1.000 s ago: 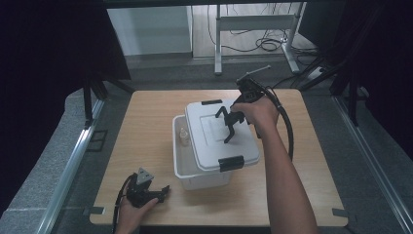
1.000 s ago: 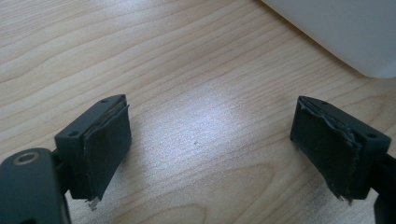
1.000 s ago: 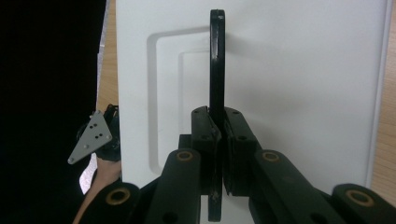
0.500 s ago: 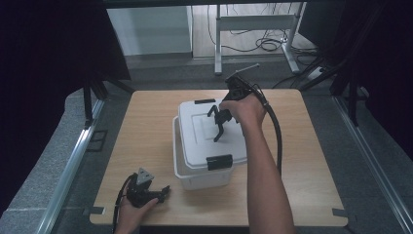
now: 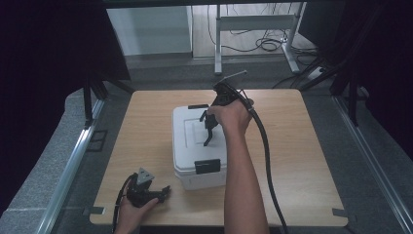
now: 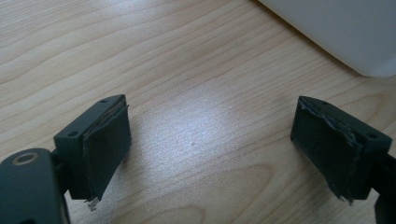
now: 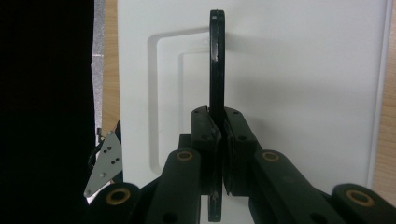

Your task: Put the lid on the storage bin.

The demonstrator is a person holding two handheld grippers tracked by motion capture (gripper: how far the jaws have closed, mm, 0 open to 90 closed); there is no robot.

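Black handle (image 7: 215,70), lower end behind jaws

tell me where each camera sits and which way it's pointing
High view: above the person's side, looking forward and down on the table; both forearms show.
Left gripper view: on the left gripper, low over the tabletop; open jaws.
Right gripper view: on the right gripper, looking down on the lid, clamped on its black handle.
All three share the white box.
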